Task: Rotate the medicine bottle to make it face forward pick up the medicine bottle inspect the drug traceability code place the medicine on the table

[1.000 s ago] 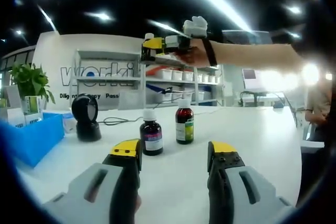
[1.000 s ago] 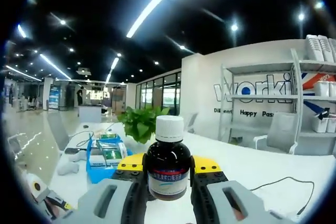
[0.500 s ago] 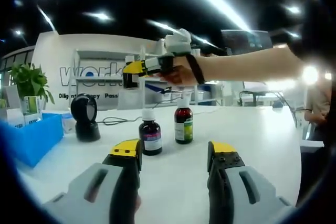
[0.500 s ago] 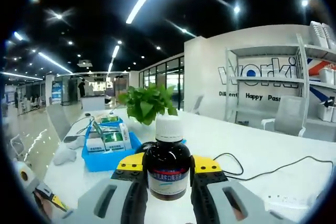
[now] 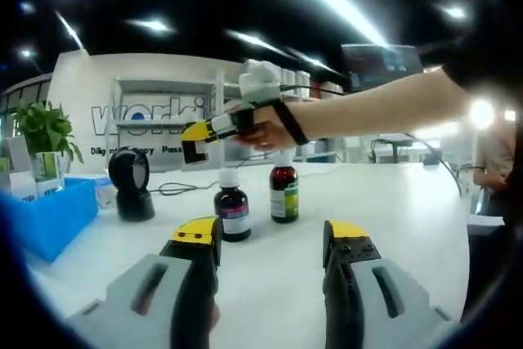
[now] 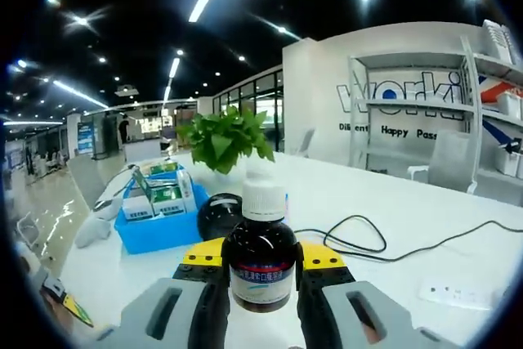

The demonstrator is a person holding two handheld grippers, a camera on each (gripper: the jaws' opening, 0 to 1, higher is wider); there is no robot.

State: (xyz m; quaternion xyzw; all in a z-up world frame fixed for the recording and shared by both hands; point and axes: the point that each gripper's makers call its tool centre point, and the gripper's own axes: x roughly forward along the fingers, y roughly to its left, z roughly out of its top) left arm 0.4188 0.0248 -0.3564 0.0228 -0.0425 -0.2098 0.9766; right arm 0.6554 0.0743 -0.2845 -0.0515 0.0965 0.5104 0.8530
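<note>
Your right gripper (image 6: 261,271) holds the medicine bottle (image 6: 261,261) upright, in the air above the worktop (image 6: 392,234). The black scanner (image 6: 219,215) sits just behind and below it. Your left gripper (image 5: 270,243) waits wide open, holding nothing.

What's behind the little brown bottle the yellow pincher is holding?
In the right gripper view, a black round scanner peeks out behind the medicine bottle, beside a blue bin of boxes and a green plant. The bottle covers the scanner's right part and base.
</note>
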